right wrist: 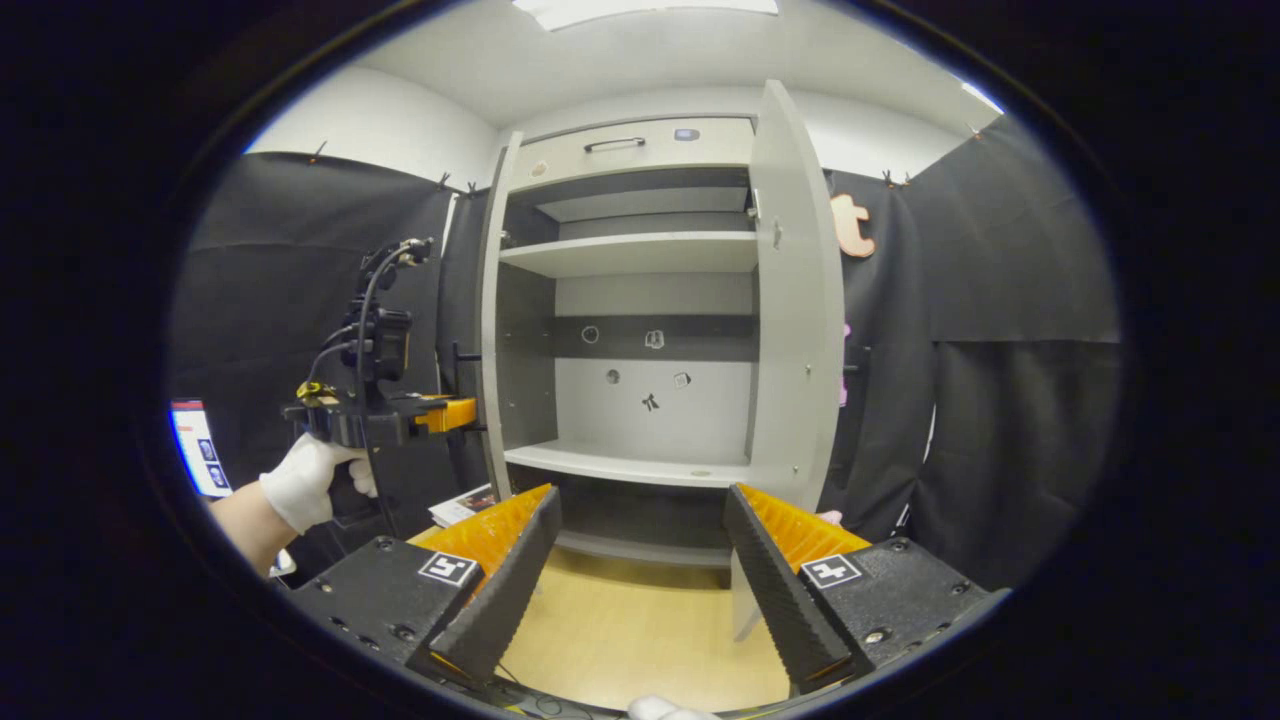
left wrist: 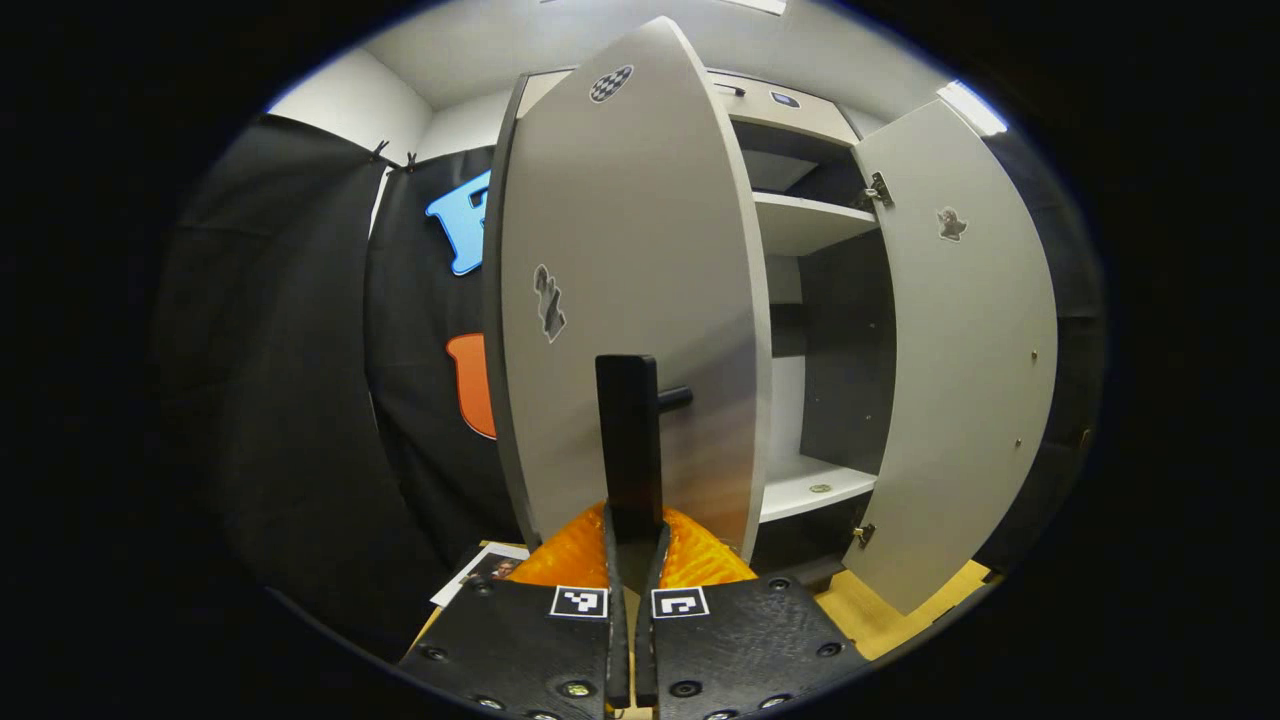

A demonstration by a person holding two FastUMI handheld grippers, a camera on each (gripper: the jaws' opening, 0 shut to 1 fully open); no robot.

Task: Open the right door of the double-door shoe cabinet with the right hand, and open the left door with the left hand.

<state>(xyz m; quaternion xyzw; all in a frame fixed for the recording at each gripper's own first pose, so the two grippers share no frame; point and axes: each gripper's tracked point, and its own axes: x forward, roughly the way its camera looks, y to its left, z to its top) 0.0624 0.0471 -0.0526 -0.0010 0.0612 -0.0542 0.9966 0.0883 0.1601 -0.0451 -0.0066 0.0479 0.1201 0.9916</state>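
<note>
Black cloth is hung around the booth, and the double-door shoe cabinet is stood against it on a pale wooden floor. Both doors are seen swung out. In the left gripper view the left door is met almost edge-on, and its dark bar handle is clamped between the narrowed fingers of the left gripper. In the right gripper view the same tool is seen farther off, held by a gloved hand at the left door's edge. The right door is stood well open, and the right gripper is held spread wide in front of the cabinet, with nothing between its fingers. The inner shelves are laid bare.

Little of the task is judged to remain, but the risks are these. If the left door is pulled further on a straight line instead of along its hinge arc, the handle may be twisted out of the grip or the hinges strained. If the handle is let go abruptly, the door may be swung back toward closing. The cloth wall beside the left door may be snagged by the door edge.
</note>
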